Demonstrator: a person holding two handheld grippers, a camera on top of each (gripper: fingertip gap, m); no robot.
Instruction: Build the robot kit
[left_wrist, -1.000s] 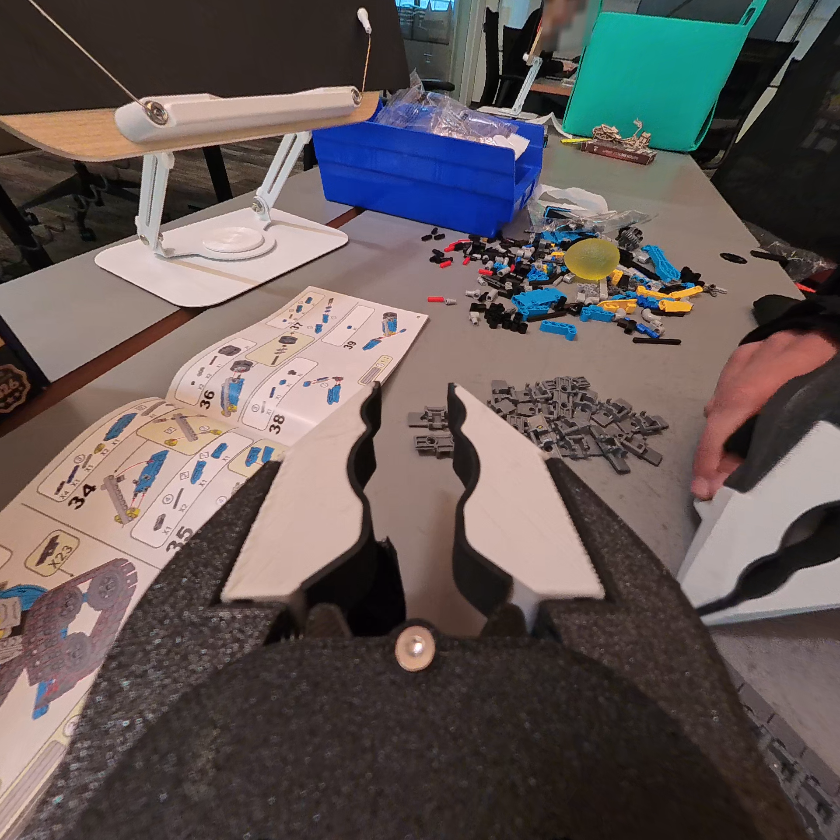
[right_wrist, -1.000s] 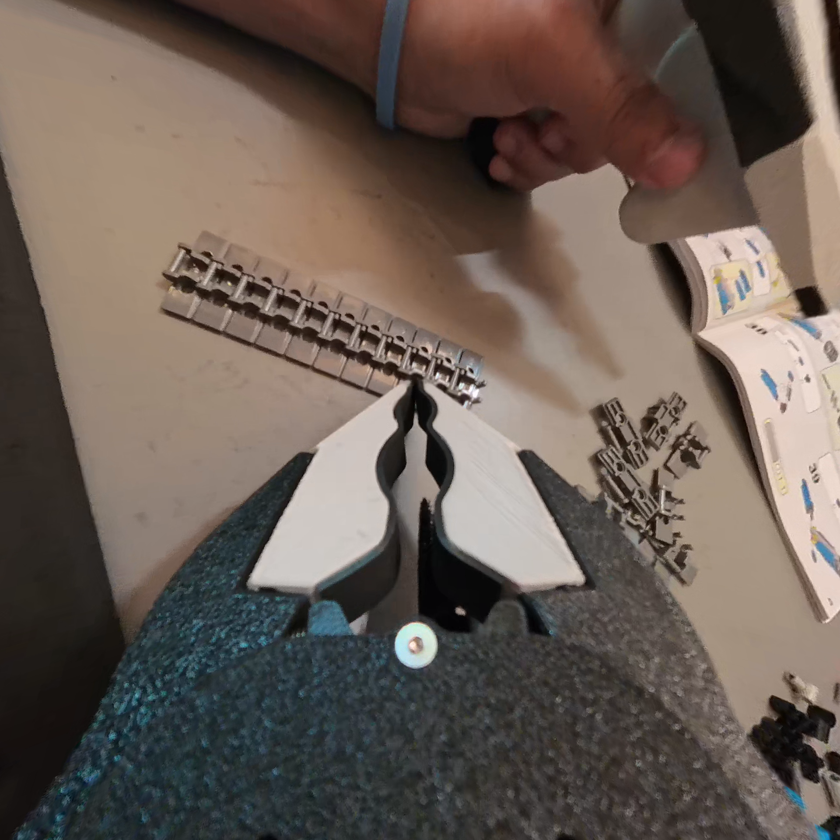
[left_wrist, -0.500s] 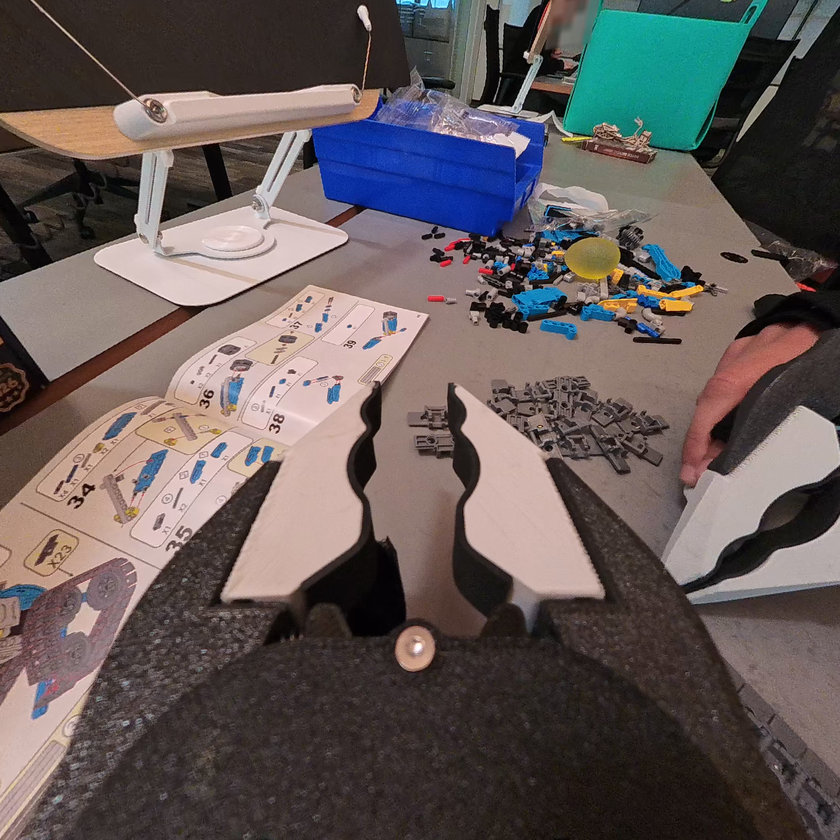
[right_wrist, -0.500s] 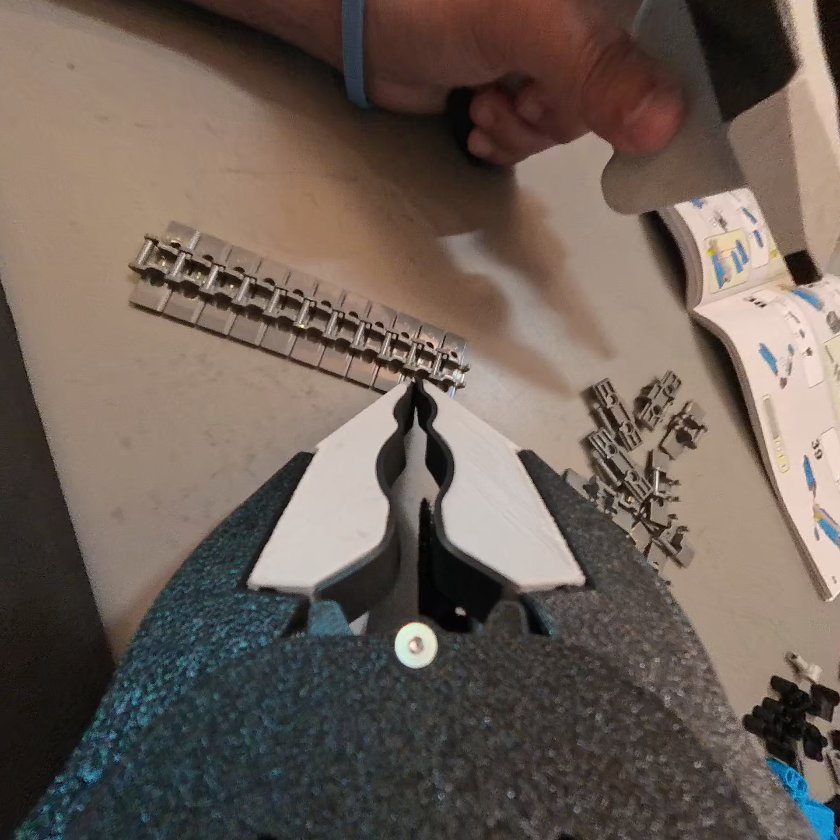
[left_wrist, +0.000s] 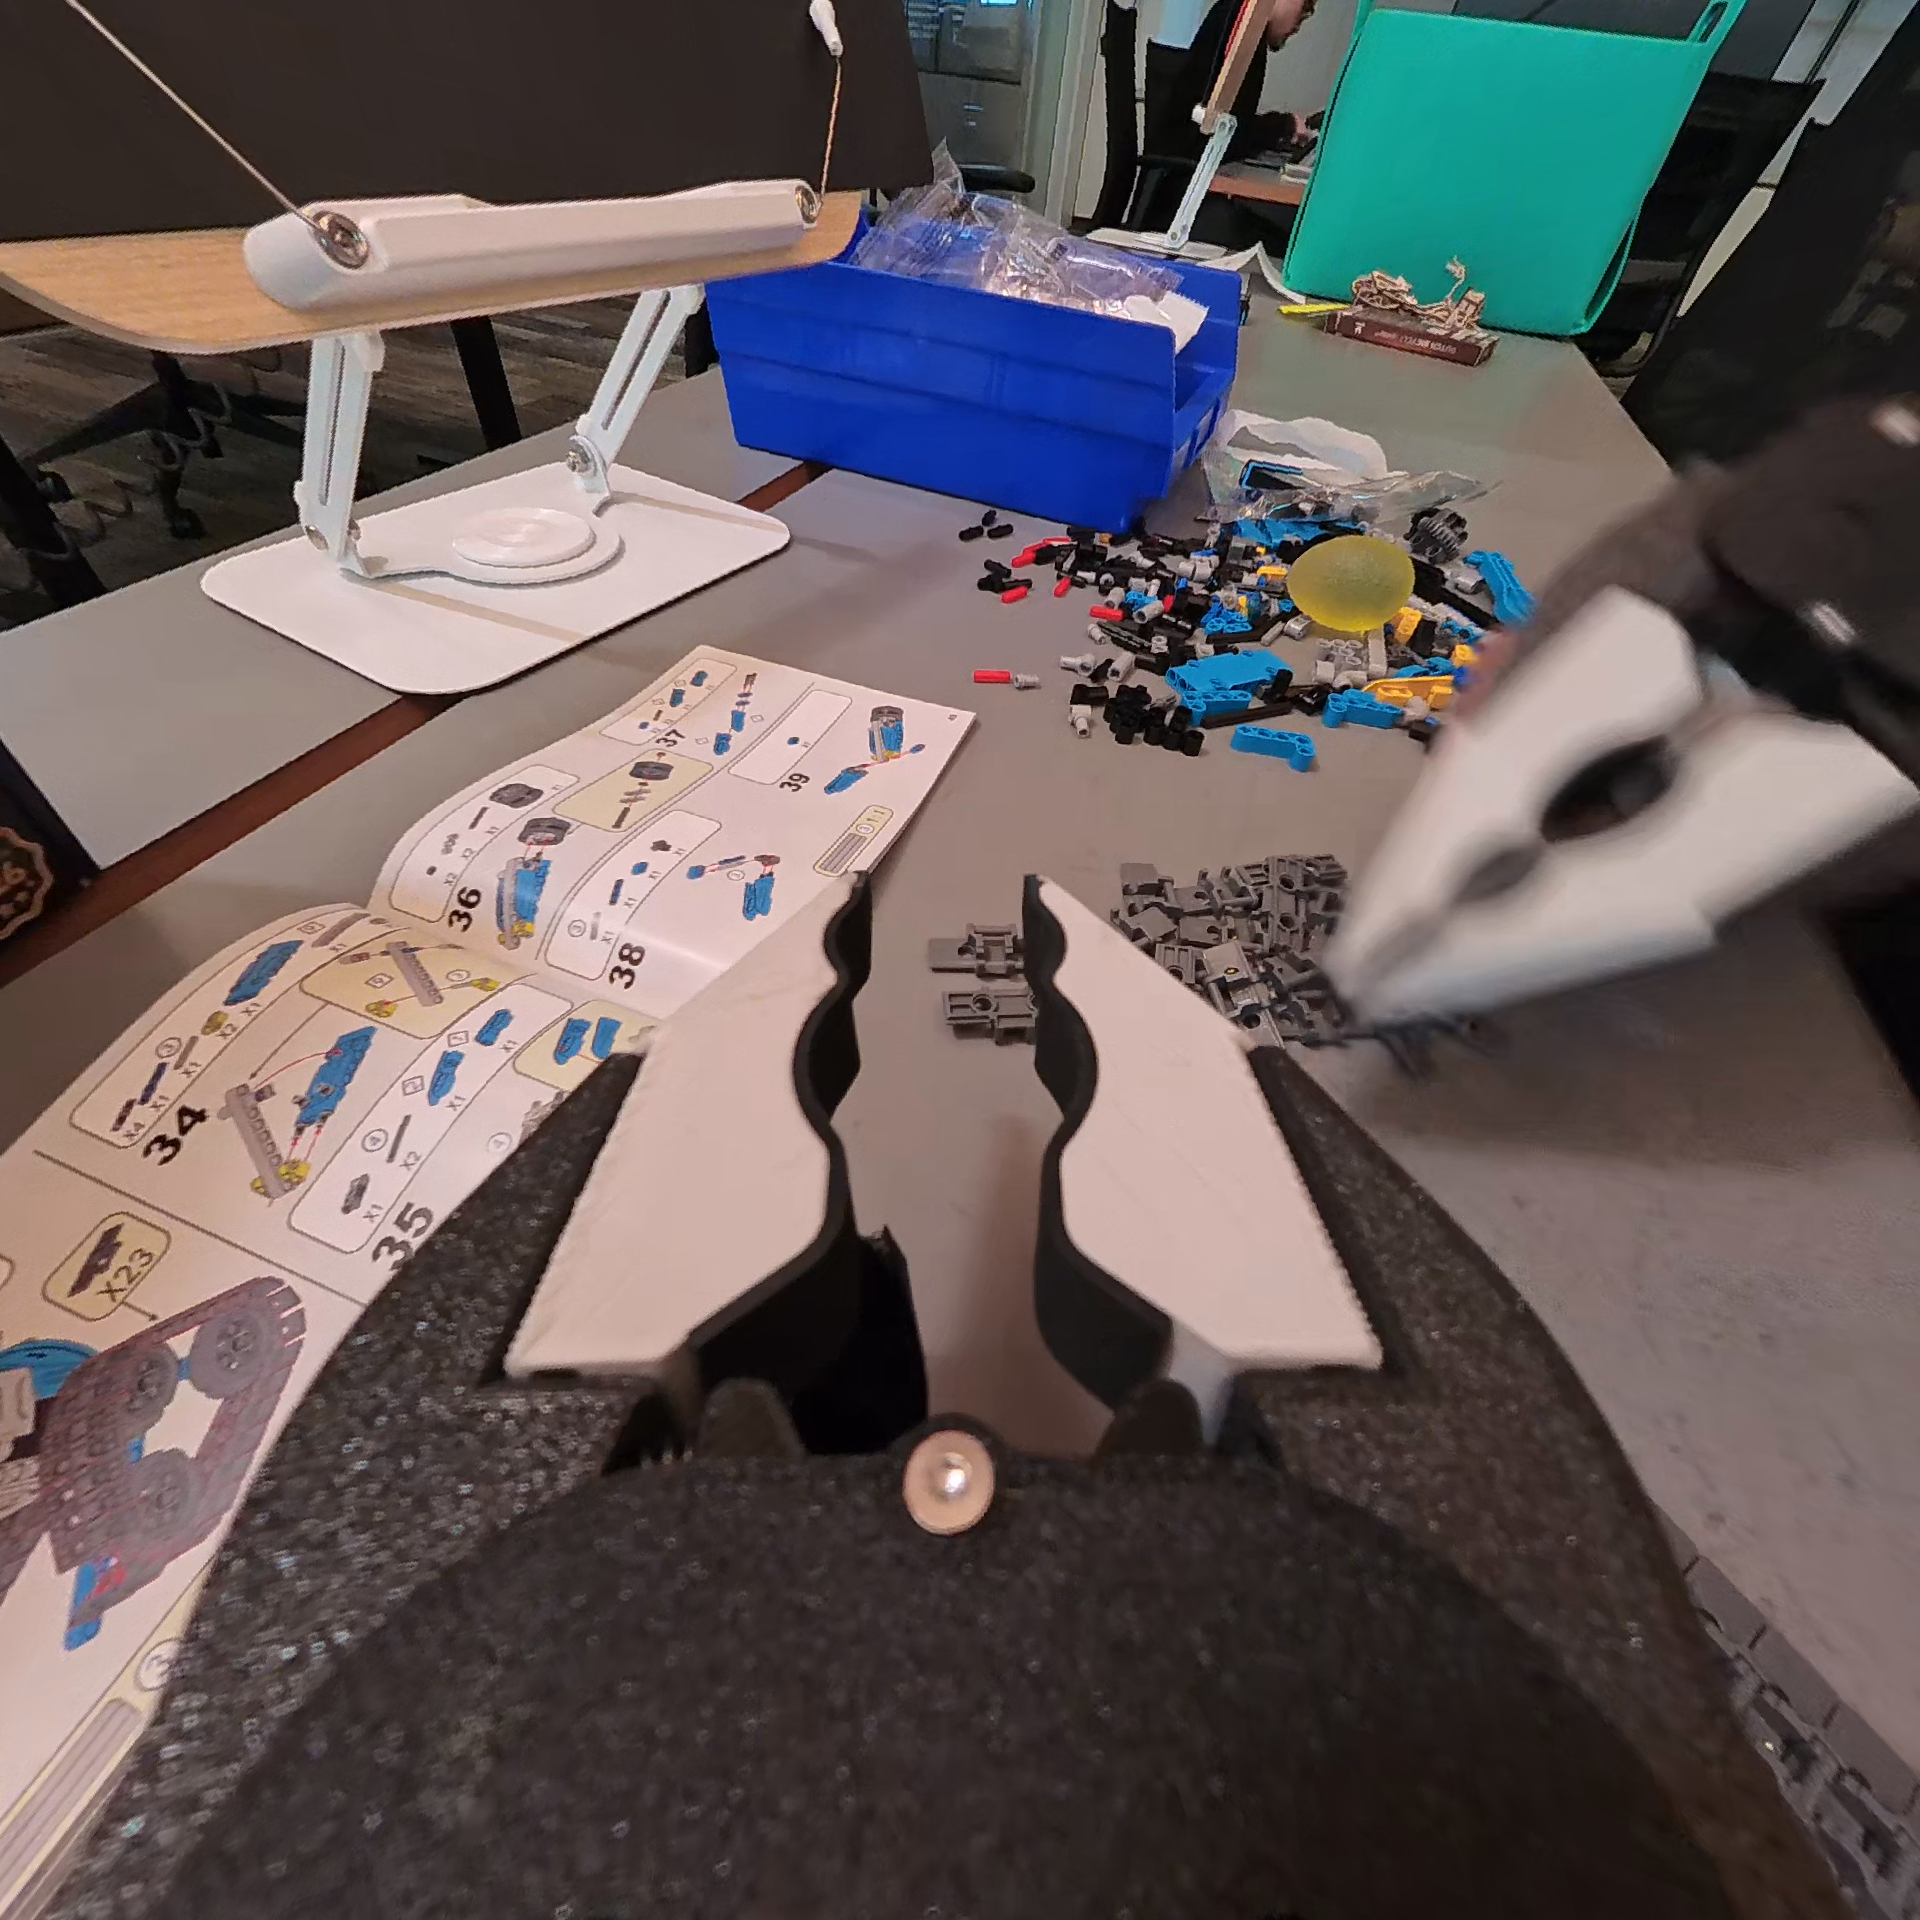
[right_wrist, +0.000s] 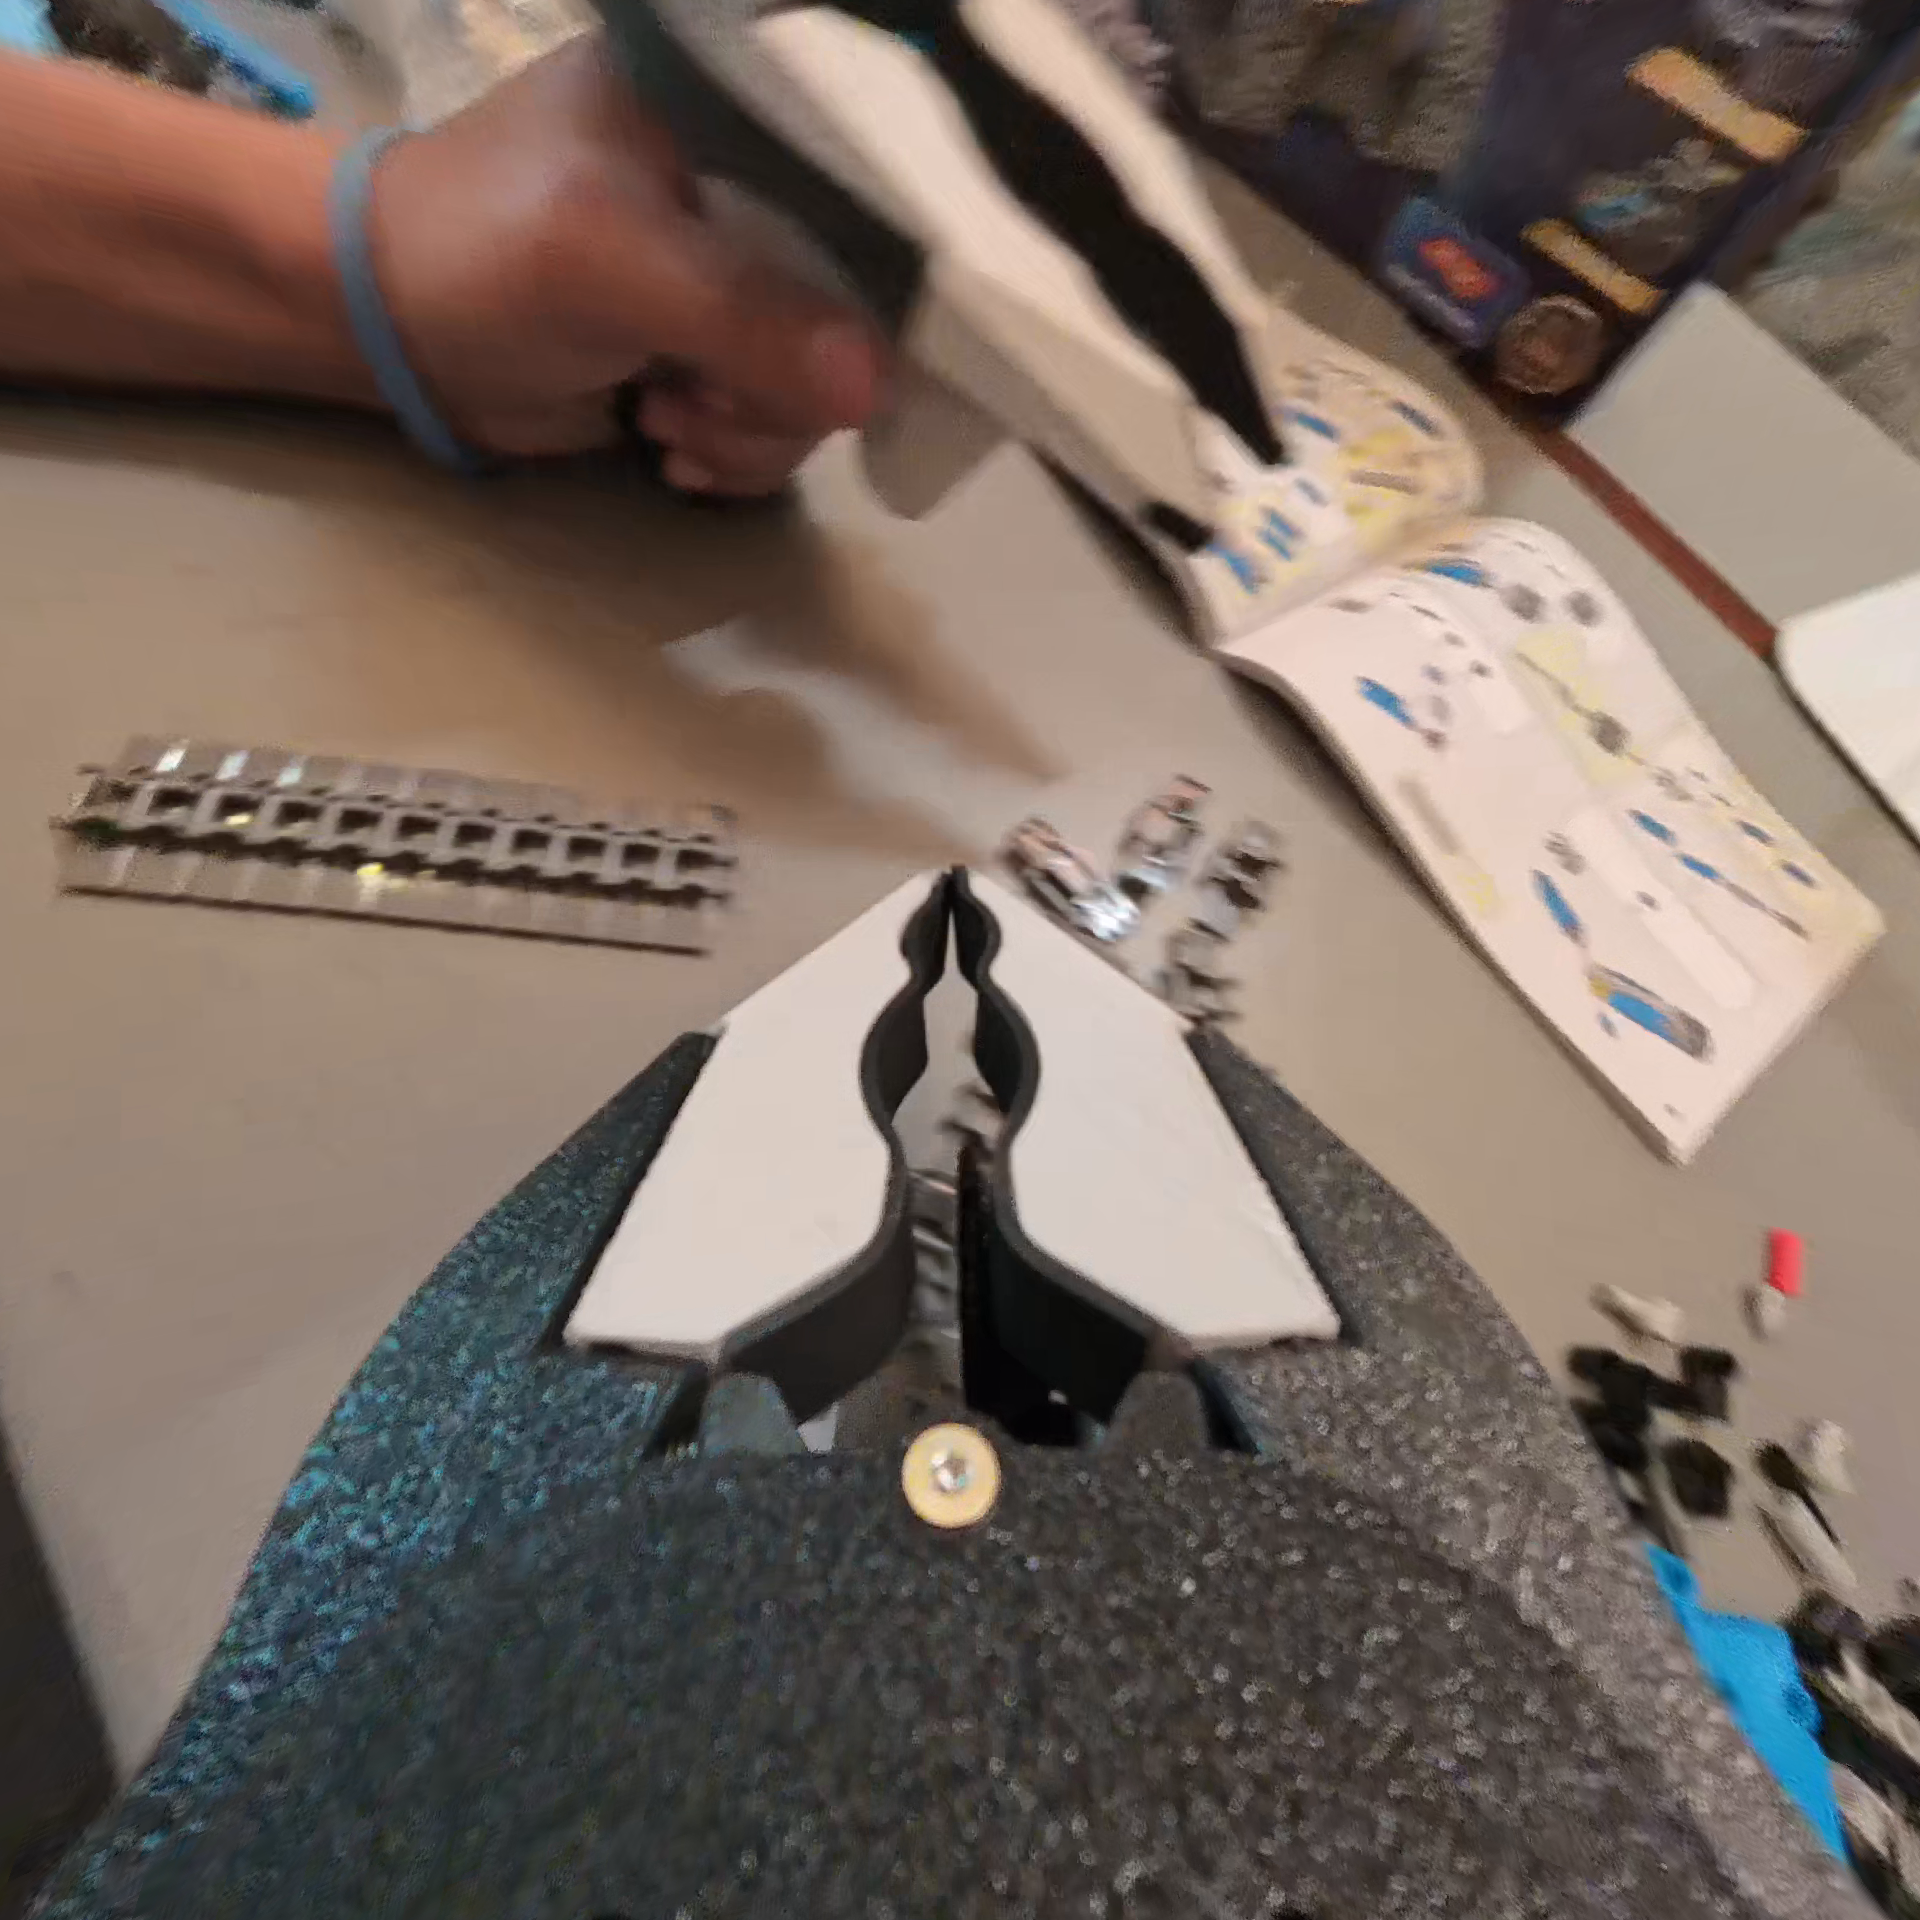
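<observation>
My left gripper (left_wrist: 945, 894) is open and empty above the grey table, with two loose grey track links (left_wrist: 982, 977) just beyond its tips. A pile of grey track links (left_wrist: 1226, 935) lies to their right. My right gripper (left_wrist: 1340, 997) is blurred, and its shut tips are down at the near edge of that pile. In the right wrist view my right gripper (right_wrist: 951, 878) has its jaws together, with nothing visible between them. An assembled grey track strip (right_wrist: 395, 852) lies to its left and loose links (right_wrist: 1143, 883) to its right. A hand (right_wrist: 582, 312) holds the left gripper (right_wrist: 1221, 483).
An open instruction booklet (left_wrist: 623, 883) lies at the left. Behind it are a white folding stand (left_wrist: 499, 582) and a blue bin (left_wrist: 977, 384) with plastic bags. Mixed blue, black and yellow pieces (left_wrist: 1195, 665) and a yellow ball (left_wrist: 1351, 582) lie beyond the links. A dark box (right_wrist: 1558, 208) stands by the booklet. Spacing between my two grippers at the tips: around 9 centimetres.
My right gripper, still shut, has swung from the end of the track strip to the pile of loose links. My left gripper has stayed open and in place.
</observation>
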